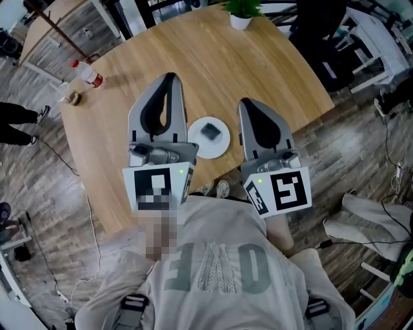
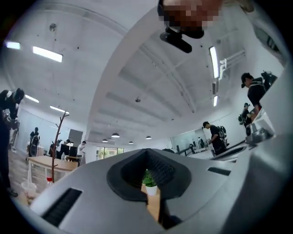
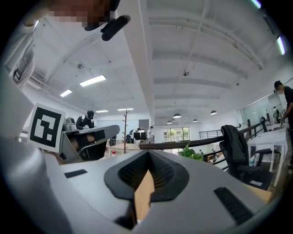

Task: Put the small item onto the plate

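Note:
A white plate (image 1: 221, 145) lies on the round wooden table (image 1: 258, 71), near its front edge. A small dark square item (image 1: 210, 131) rests on the plate. My left gripper (image 1: 171, 78) hovers just left of the plate, shut, with nothing between its tips. My right gripper (image 1: 247, 103) is just right of the plate, also shut and empty. In the left gripper view the left gripper (image 2: 147, 153) has its jaws together, pointing level across the table. The right gripper (image 3: 148, 154) looks the same in its own view. Neither gripper view shows the plate.
A potted plant (image 1: 241, 13) stands at the table's far edge. At the far left are a bottle (image 1: 88, 73) with a red label and a small roll (image 1: 75, 98). A dark chair (image 1: 322, 38) stands beyond the table's right side. Several people are in the room.

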A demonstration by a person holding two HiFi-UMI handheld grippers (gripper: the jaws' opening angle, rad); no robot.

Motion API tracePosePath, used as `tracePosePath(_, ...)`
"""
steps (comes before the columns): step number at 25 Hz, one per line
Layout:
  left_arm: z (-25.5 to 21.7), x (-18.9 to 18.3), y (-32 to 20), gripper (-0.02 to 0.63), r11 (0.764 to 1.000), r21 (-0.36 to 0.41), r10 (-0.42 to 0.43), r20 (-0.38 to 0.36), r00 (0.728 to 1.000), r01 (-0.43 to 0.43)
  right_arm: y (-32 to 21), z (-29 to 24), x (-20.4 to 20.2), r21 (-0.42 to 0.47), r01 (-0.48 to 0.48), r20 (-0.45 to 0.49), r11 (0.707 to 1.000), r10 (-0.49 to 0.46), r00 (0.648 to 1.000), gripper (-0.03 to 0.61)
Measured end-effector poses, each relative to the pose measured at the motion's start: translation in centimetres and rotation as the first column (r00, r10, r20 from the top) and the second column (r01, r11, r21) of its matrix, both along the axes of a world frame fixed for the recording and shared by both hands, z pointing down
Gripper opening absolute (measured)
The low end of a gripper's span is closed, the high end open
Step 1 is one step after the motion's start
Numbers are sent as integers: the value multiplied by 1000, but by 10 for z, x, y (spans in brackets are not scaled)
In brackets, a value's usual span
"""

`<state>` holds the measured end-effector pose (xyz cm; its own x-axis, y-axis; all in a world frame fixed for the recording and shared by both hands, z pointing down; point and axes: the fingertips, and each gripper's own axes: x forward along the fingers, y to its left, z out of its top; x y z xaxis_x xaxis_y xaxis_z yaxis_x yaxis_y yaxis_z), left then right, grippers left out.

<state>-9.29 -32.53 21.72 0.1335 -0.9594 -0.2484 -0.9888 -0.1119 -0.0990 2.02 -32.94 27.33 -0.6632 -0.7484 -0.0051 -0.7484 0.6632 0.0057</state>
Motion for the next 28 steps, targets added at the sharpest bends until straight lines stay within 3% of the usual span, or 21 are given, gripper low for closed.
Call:
tracePosePath(2, -2, -5, 7, 9, 1000, 15, -19, -29, 999, 20, 1, -6, -10, 25, 23, 27, 999, -24, 999, 17)
tracePosePath(12, 7, -11, 19, 9, 998, -28, -56, -2, 998, 56, 5, -7, -36, 79, 82, 31, 993, -85, 996, 17)
tracePosePath(19, 0, -15, 21, 9, 996, 51, -75, 2, 997, 75, 0, 3, -32, 62, 61, 15, 996, -62, 998, 17)
tracePosePath(28, 2, -18, 15, 9, 997, 40, -68, -24, 997, 69, -1, 2, -25, 67, 53, 11, 996, -54, 998, 17)
